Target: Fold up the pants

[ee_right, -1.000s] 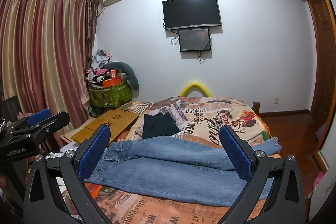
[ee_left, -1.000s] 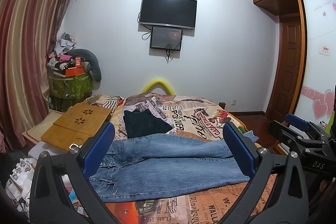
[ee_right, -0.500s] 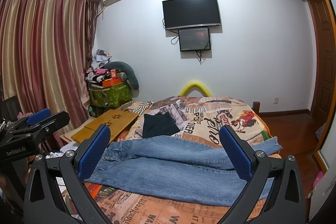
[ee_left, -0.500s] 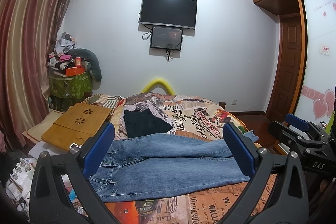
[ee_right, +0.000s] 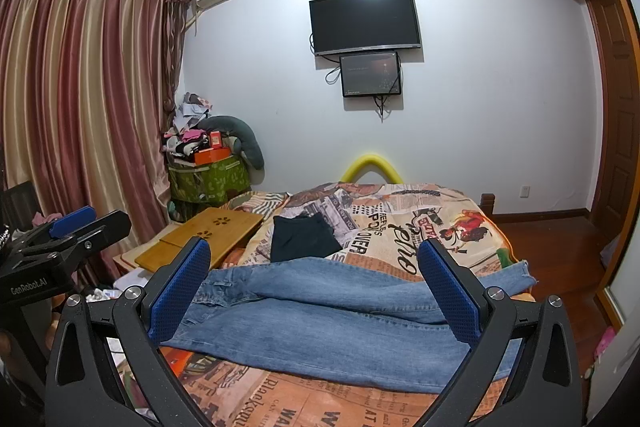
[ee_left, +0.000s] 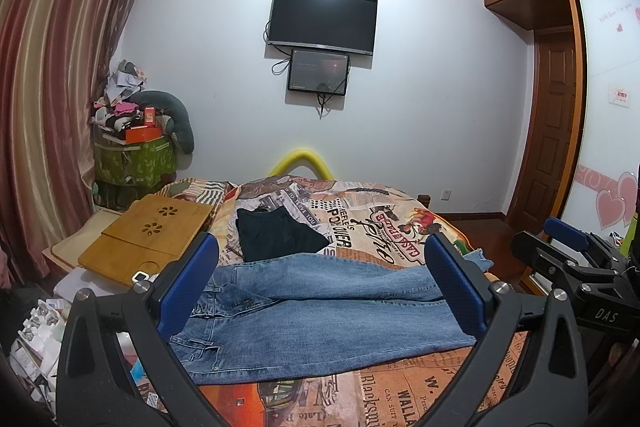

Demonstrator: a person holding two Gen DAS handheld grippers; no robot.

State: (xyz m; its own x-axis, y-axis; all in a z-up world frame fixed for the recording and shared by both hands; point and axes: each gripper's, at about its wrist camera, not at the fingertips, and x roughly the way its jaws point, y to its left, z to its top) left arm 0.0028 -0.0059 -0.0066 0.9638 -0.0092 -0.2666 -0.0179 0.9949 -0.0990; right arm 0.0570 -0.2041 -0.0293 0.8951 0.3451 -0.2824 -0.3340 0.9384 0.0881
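Blue jeans lie flat across the near part of the bed, waist to the left, leg ends to the right; they also show in the right wrist view. My left gripper is open and empty, held above and in front of the jeans. My right gripper is open and empty too, likewise short of the jeans. Each gripper shows from the side in the other's view: the right one and the left one.
The bed has a printed newspaper-pattern cover. A folded black garment lies behind the jeans. A wooden lap desk rests at the bed's left. A green box piled with clutter stands by the curtain. A door is at right.
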